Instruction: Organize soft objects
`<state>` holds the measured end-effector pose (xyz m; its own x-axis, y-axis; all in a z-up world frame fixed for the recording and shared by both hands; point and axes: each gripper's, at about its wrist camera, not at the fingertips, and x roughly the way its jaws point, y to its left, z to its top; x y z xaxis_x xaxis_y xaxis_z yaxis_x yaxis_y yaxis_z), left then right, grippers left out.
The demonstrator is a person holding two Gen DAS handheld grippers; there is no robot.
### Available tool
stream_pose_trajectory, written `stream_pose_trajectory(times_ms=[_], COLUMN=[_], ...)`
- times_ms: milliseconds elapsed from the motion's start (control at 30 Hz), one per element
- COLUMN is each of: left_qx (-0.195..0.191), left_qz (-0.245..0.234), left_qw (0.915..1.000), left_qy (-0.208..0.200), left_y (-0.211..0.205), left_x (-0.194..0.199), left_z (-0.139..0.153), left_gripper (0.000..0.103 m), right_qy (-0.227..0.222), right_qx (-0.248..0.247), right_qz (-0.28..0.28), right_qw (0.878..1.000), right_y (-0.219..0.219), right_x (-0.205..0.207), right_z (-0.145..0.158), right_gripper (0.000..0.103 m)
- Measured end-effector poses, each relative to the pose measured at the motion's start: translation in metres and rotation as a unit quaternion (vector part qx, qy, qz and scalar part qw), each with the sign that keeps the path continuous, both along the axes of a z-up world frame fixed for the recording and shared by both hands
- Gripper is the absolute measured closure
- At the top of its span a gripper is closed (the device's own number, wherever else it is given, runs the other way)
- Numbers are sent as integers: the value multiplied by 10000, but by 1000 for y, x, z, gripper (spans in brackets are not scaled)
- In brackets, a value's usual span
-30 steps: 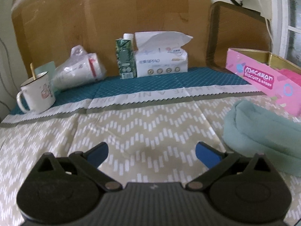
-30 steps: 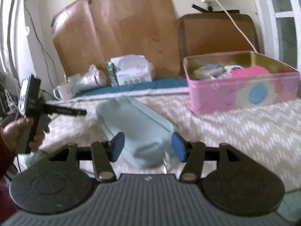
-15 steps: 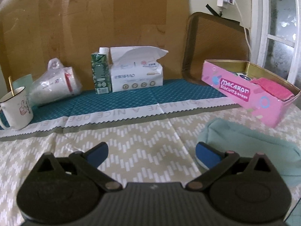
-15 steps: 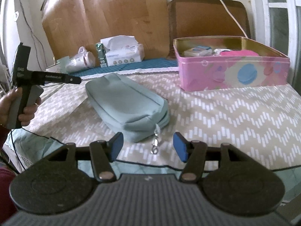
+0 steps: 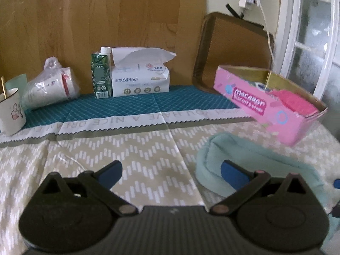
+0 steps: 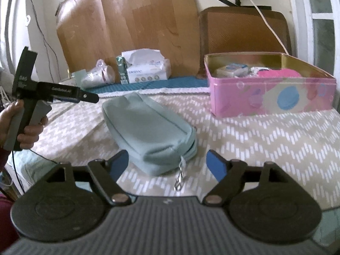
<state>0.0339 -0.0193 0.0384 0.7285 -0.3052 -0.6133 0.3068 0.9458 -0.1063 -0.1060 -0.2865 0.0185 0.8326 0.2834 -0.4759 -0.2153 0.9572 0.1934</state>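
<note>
Lying beside pink tin [image 6: 269,97] on chevron cloth [image 6: 265,140]: pouch [image 6: 148,131]; right gripper [image 6: 167,165] opening, nothing pinched; left gripper [image 5: 170,172] wide, empty.

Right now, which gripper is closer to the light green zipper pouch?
Right. The right gripper sits at the zipper end of the pouch, its jaws opening, nothing between them. The left gripper hangs to the pouch's left, jaws open over bare cloth.

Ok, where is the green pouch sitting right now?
In the right wrist view the green pouch lies on the tablecloth, left of the pink tin, its zipper end just ahead of the opening right gripper.
</note>
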Motion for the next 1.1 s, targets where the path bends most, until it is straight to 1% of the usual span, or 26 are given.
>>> stream_pose_trajectory(times_ms=[67,133,167,267,333,367,400,433,467,500,533,567,600,667,700,767,833,867,900,1000,1100], left_qx=[-264,-566,-702,-947,-1135,-1215,-1267,-1278,-1239,-1183,-1121,-1064,-1040,-1111,-1119,-1126,-1200,-1231,-1240,-1174,-1143], left_qz=[4,-93,-202,-471,-687,-807,-905,-978,-1028,-1058,-1076,-1080,-1064,-990,-880,-623,-434,-400,-398,-551,-796], left_qw=[9996,9982,9970,9933,9886,9858,9834,9816,9804,9798,9794,9790,9785,9789,9808,9846,9856,9854,9854,9857,9832], left_qy=[24,153,248,469,719,836,933,1028,1135,1218,1289,1366,1429,1403,1331,1181,1114,1106,1093,1078,1179], left_y=[4,7,7,0,-10,-16,-23,-30,-38,-45,-50,-54,-55,-49,-42,-27,-13,-8,-5,-8,-21], left_x=[-10,-19,-24,-34,-36,-36,-36,-35,-33,-31,-31,-28,-26,-21,-18,-12,-9,-7,-8,-15,-24], left_z=[5,7,8,9,6,4,1,-2,-7,-11,-16,-20,-23,-24,-21,-16,-12,-9,-8,-7,-11], left_gripper=[1,2,4,7,9,10,12,13,18,26,30,36,36,37,37,37,37,37,35,32,32], right_qy=[-64,-111,-113,-57,30,96,218,343,493,647,662,592,609,614,639,622,483,479,497,634,697], right_qx=[135,394,550,1025,1297,1385,1426,1415,1416,1480,1479,1437,1445,1509,1575,1509,1340,1361,1438,1734,1892], right_qz=[91,120,117,31,-59,-93,-135,-121,-88,-17,-4,27,175,607,885,1235,1248,1186,1068,857,856], right_qw=[9998,9991,9984,9947,9915,9903,9894,9893,9887,9869,9868,9878,9875,9848,9815,9788,9819,9824,9826,9791,9757], right_y=[-7,-15,-19,-34,-41,-42,-42,-41,-38,-34,-32,-27,-22,-11,-3,9,13,11,7,-8,-8], right_x=[5,12,16,32,44,49,55,60,65,67,66,60,55,43,36,27,22,25,28,38,42], right_z=[3,6,6,3,-3,-6,-11,-15,-20,-25,-29,-29,-27,-26,-25,-23,-20,-20,-21,-24,-26], right_gripper=[20,20,20,20,21,24,33,40,51,56,56,56,55,55,55,53,52,50,48,47,47])
